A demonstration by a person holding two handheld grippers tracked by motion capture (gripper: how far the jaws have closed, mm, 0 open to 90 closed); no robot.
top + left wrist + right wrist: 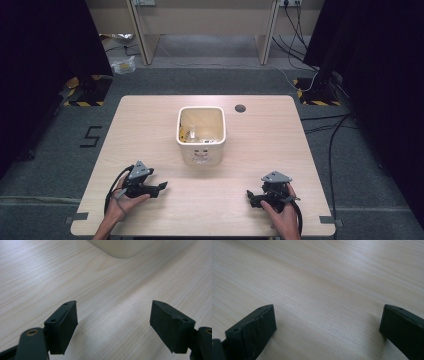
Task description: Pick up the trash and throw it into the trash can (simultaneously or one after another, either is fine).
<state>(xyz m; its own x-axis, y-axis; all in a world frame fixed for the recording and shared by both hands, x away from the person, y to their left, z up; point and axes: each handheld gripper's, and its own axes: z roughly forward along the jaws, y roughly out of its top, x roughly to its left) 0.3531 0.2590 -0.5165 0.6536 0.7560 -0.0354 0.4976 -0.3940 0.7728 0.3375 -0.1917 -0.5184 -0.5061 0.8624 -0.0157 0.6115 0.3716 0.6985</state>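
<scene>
High view: a white bin (201,136) is standing upright at the middle of the counter (150,120), with a small face printed on its near wall. Small items are lying at the bottom of the bin; they are too small to identify. The left gripper (162,186) is resting on the counter, near and to the left of the bin, held in the person's left hand (120,202). The right gripper (249,196) is resting near and to the right of the bin, held in the right hand (282,215). Both are well apart from the bin and neither is carrying anything. A round hole (240,108) is sitting in the counter beyond the bin, to its right.

Left gripper view: the left gripper (113,322) is standing with its jaws wide apart over bare wood, nothing between them. The rounded lower corner of the bin (122,248) is showing ahead of it, not touching.

Right gripper view: the right gripper (327,330) is likewise standing with its jaws spread wide over bare counter, holding nothing.

Assessment: the bin is judged to be light, stiff plastic with smooth, possibly slippery walls. Its body is looking too broad for one gripper to span, so the thin upper rim is the likely hold, one jaw inside and one outside. A hold on opposite rims with both grippers would be guarding against tipping and spilling the contents.
</scene>
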